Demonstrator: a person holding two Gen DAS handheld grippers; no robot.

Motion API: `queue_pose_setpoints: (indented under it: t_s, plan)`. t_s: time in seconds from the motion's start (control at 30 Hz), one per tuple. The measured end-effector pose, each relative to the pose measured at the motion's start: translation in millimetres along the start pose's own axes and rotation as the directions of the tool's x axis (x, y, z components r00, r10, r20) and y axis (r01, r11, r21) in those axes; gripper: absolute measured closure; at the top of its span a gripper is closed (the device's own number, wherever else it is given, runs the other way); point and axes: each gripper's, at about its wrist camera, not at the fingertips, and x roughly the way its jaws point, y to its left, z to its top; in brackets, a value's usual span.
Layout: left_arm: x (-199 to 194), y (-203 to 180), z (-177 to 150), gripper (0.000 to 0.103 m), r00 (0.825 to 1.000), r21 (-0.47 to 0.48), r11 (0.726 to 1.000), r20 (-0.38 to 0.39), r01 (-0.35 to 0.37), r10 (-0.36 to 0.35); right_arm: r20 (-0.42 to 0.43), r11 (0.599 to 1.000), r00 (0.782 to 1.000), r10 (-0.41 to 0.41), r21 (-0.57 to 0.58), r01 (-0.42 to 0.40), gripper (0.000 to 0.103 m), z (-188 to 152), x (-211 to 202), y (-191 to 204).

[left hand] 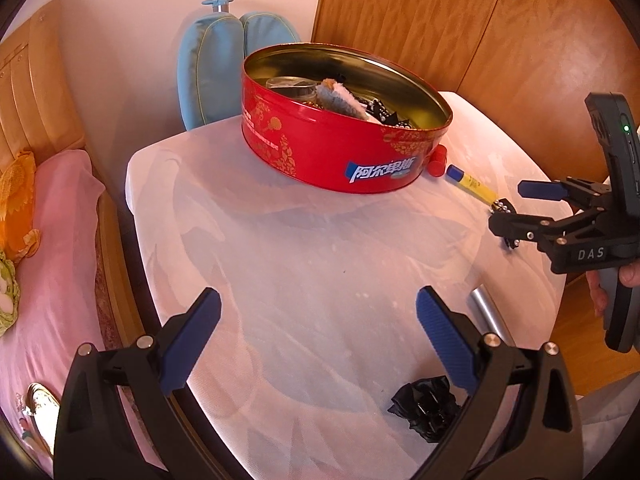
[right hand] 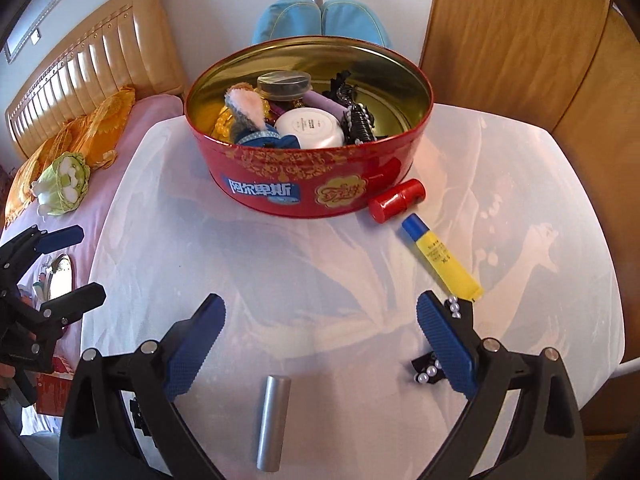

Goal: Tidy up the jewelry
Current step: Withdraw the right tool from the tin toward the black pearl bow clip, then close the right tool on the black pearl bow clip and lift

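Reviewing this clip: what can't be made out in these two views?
- Pearl hair clip: right wrist view, mostly hidden behind the right claw's finger; whole shape unclear.
- Red tin: left wrist view, its near wall hides most of the contents.
- Black crumpled item: left wrist view, partly behind the left claw's finger; unidentifiable.
- Yellow tube: label print too small to read.
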Motion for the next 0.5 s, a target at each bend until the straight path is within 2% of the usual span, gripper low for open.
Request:
queue_pose_setpoints:
  t_s: [0.27, 0.5]
  plan:
    - [-1.9, -26.6, 1.8, 0.007, 1.000, 0.043, 0.999, 0.011, 0.020, -0.020, 0.021, 0.999, 0.999, -0.028, 0.019, 0.028, 0.006, -16.7, -20.0, -20.1]
    - [-5.2, -56.3, -2.7, 0.008, 0.999, 0.014, 0.999, 0.017, -0.040, 0.040, 0.024, 1.000, 1.000, 0.018, -0.008, -0.018, 0.006, -26.2, -20.1, -45.0]
